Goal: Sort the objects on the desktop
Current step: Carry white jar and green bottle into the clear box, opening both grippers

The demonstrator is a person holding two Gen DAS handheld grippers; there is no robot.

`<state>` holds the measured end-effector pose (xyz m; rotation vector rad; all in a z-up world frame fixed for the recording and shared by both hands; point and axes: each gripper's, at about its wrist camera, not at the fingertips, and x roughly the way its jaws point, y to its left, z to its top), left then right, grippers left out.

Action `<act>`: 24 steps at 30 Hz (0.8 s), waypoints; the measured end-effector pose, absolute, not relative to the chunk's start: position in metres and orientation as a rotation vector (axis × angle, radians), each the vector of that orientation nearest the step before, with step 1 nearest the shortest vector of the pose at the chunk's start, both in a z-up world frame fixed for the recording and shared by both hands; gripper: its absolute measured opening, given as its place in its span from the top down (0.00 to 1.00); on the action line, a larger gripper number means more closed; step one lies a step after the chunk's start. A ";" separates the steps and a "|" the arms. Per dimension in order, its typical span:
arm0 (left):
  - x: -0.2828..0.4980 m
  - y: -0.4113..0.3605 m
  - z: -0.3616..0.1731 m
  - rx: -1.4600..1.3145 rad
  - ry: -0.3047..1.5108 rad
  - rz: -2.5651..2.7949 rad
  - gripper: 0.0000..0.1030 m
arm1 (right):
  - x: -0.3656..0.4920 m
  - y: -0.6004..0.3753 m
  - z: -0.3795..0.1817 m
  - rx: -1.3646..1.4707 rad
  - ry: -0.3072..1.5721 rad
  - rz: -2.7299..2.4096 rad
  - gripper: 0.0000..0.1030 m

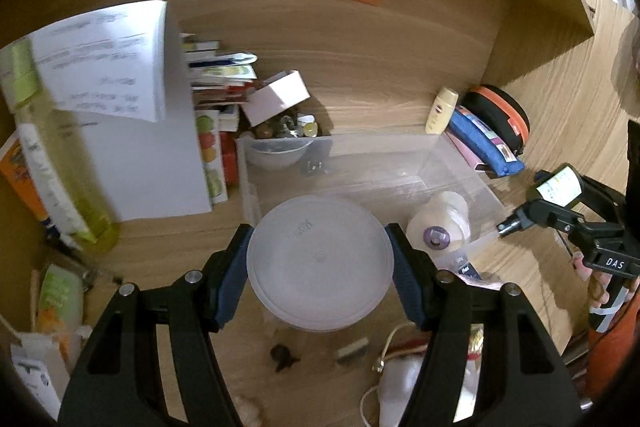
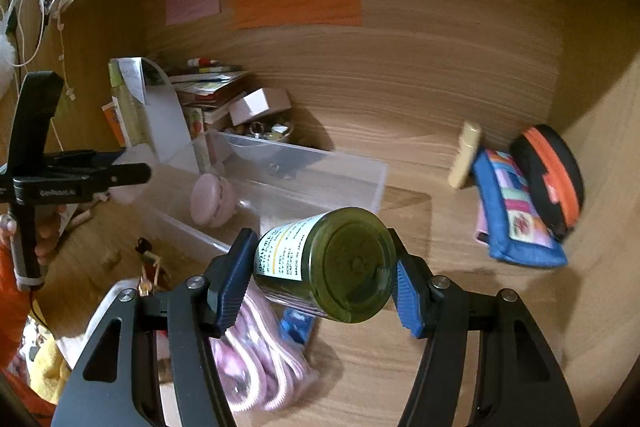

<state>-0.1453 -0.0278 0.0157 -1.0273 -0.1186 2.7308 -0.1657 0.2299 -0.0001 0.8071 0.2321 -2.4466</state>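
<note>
My left fingers (image 1: 320, 259) grip a round tub (image 1: 320, 263) above the desk (image 1: 392, 79), clear bin (image 1: 256, 187) just beyond. My right fingers (image 2: 324, 267) clamp a green jar (image 2: 340, 265), bin ahead-left.

Clear bin (image 1: 440, 163) mid-desk, books (image 1: 218, 83) to its left, pouches (image 1: 488, 143) to its right

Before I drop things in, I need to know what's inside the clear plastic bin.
The clear plastic bin holds a pink macaron-shaped case near one end. The rest looks bare, though the held green jar hides part.
</note>
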 end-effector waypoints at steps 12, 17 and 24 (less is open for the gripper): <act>-0.176 -0.011 -0.008 -1.108 -0.035 2.651 0.37 | -0.195 0.175 -0.017 0.853 0.356 -2.346 0.43; -0.181 -0.007 -0.015 -1.113 -0.021 2.629 0.38 | -0.197 0.154 -0.024 0.861 0.437 -2.296 0.43; -0.177 -0.004 -0.017 -1.086 0.043 2.639 0.37 | -0.199 0.132 -0.033 0.873 0.507 -2.243 0.48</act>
